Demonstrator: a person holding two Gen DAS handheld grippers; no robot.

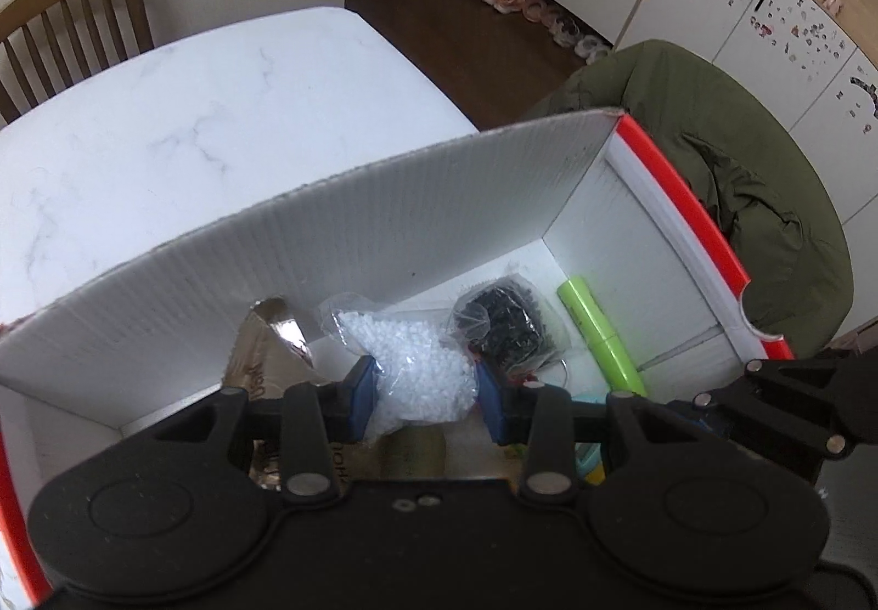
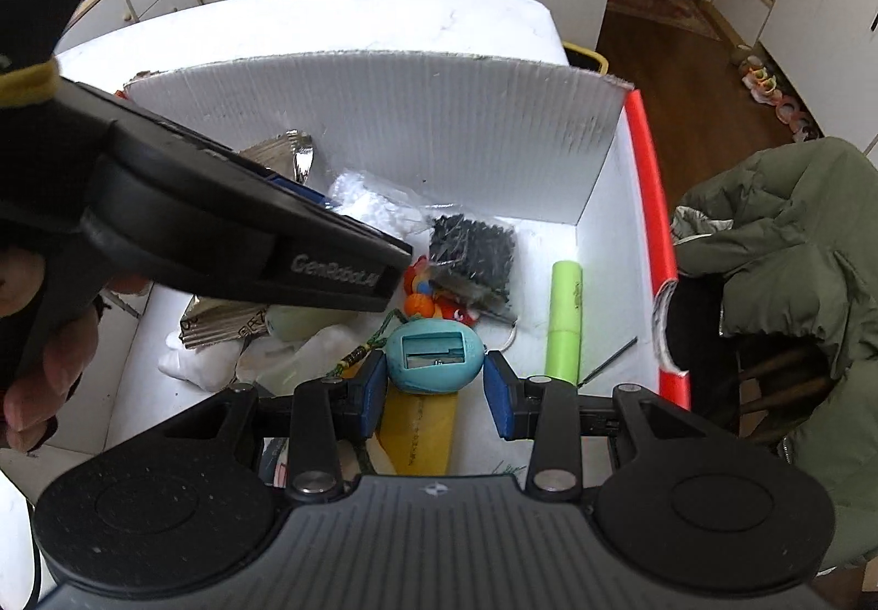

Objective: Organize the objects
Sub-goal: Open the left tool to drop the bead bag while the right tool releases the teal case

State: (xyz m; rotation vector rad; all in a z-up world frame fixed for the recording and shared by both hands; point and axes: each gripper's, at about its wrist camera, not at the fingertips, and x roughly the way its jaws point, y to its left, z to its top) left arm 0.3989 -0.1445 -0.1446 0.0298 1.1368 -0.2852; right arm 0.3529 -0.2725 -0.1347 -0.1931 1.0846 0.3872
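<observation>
1. Reaching into the white box point(image 1: 384, 204), the left gripper point(image 1: 425, 390) pinches a bag of white beads point(image 1: 422, 363).
2. Nearer the box's front, the right gripper point(image 2: 433, 385) sits parted around a teal egg-shaped sharpener point(image 2: 433, 355), its grip unclear.

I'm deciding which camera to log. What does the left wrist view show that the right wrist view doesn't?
Only the left wrist view shows the left claw with its blue fingers on either side of the bag of white pellets. Only the right wrist view shows the open right claw around the teal egg-shaped pencil sharpener, a yellow packet and a hand. Both show the white corrugated box, bag of black parts, green tube and olive jacket.
</observation>
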